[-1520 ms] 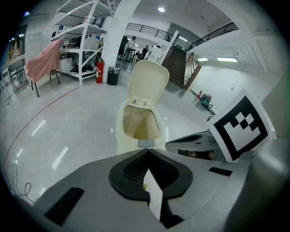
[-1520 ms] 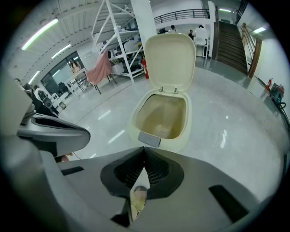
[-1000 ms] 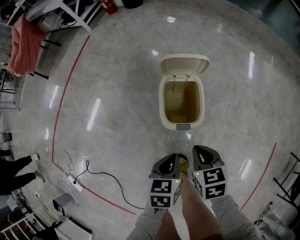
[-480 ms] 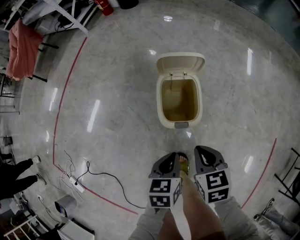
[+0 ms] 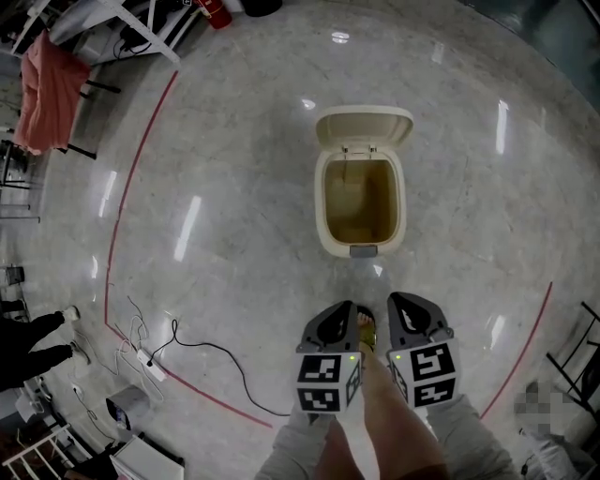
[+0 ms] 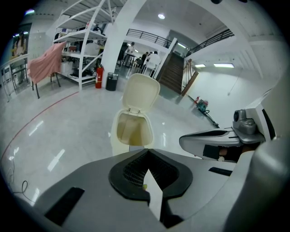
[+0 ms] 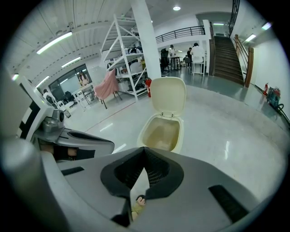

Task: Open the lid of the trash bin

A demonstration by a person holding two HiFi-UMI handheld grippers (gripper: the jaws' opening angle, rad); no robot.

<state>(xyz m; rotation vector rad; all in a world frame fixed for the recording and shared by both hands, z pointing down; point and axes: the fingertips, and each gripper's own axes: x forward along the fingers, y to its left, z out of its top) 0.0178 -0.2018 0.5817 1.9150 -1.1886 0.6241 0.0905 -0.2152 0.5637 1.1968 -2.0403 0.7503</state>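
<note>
The cream plastic trash bin (image 5: 361, 211) stands on the polished grey stone floor (image 5: 234, 169), straight ahead of the person and well apart from both grippers. Its rounded lid (image 5: 364, 127) is tipped up and back on the far hinge, and a small grey pedal (image 5: 364, 251) juts from the near foot of the bin. The inner walls look yellowish; the bottom is too dim to read.

The left gripper (image 5: 342, 309) and the right gripper (image 5: 398, 300) hang side by side low in the head view. Each one's jaws meet at the tips with nothing between them. A sandalled foot (image 5: 366, 328) shows between the two, mostly hidden by them.

Farther out, a red line (image 5: 122, 216) curves across the floor. A black cable (image 5: 211, 352) trails near it, and a pink cloth (image 5: 47, 89) hangs at the left. A red fire extinguisher (image 5: 214, 11) is cut off by the top edge.
</note>
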